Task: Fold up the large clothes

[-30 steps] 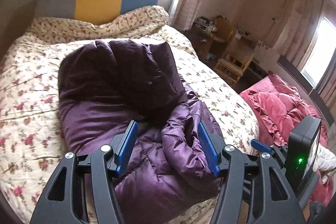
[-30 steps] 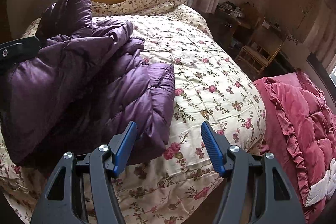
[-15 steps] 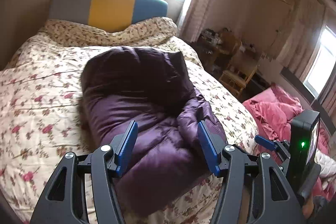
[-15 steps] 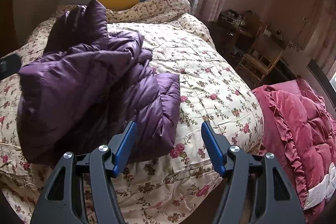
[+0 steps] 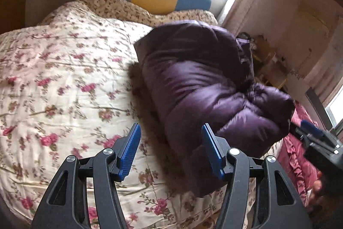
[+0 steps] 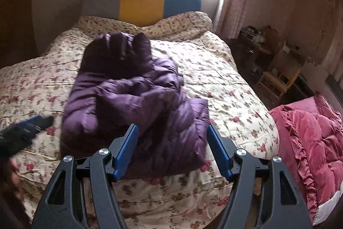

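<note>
A purple puffer jacket (image 5: 203, 83) lies bundled on the flowered quilt (image 5: 64, 78) of a bed. My left gripper (image 5: 170, 128) hangs open above the quilt at the jacket's left edge, with nothing between its blue pads. In the right wrist view the jacket (image 6: 133, 100) sits mid-bed, folded into a lumpy heap. My right gripper (image 6: 172, 128) hovers over the heap's near edge; its jaws are opening and hold nothing. Each gripper shows in the other's view: the right gripper (image 5: 317, 138) at the far right, the left gripper (image 6: 32, 123) at the far left.
A grey, yellow and teal headboard (image 6: 141, 1) stands under a bright window. A pink ruffled quilt (image 6: 310, 143) lies beside the bed on the right. Wooden furniture (image 6: 274, 78) stands past the bed's right edge.
The left gripper has swung left off the jacket and now hangs over the quilt. The right gripper has drawn back and up, so the jacket looks smaller and farther.
</note>
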A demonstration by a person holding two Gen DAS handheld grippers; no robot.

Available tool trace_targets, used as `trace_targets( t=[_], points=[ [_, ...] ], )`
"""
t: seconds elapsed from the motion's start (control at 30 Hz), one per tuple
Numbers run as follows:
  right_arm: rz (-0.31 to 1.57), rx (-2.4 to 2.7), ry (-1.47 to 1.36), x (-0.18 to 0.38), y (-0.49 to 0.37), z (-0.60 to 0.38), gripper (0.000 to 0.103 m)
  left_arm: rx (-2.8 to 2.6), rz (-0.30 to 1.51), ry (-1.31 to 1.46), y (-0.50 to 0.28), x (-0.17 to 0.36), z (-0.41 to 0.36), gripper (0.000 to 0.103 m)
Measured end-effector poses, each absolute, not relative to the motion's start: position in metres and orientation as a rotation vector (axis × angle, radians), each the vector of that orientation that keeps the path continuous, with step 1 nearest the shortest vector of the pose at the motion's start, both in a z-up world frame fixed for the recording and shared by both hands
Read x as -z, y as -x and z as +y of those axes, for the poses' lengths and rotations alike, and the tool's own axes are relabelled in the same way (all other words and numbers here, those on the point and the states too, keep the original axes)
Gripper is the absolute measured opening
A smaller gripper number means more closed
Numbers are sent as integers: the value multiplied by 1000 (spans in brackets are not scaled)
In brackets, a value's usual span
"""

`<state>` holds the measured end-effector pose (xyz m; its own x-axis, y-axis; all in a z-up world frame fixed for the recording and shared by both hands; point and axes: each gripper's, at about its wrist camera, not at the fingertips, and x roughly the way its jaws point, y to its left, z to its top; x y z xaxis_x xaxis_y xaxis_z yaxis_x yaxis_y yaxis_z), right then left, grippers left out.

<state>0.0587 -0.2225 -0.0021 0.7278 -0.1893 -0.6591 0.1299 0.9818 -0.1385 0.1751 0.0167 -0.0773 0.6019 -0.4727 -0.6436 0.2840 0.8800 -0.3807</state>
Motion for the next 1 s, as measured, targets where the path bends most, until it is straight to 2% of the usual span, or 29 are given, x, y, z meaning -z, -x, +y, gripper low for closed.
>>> trace_targets(
  t=[0.2,0.43,0.47,0.53,0.63,0.73,0.9,0.93,1.0],
  points=[
    [712,125,92,-12,-56,-204,71,470,828,208,-175,86,1,59],
    [742,112,167,-1,-70,-177,68,496,821,163,-178,87,-7,54],
    [756,112,175,5,-74,-175,65,498,820,159,-179,87,-9,54],
    [785,111,180,15,-82,-174,44,507,822,159,-181,88,-9,54],
    [824,113,171,29,-92,-177,23,525,823,159,-181,89,-10,54],
    [850,120,171,38,-96,-180,16,546,823,154,-182,91,-12,51],
    [882,143,184,51,-98,-185,13,569,827,151,-187,93,-15,51],
    [891,151,192,55,-98,-186,13,575,826,146,-188,93,-16,47],
    [905,168,208,63,-99,-187,12,593,829,127,-190,93,-20,45]
  ],
)
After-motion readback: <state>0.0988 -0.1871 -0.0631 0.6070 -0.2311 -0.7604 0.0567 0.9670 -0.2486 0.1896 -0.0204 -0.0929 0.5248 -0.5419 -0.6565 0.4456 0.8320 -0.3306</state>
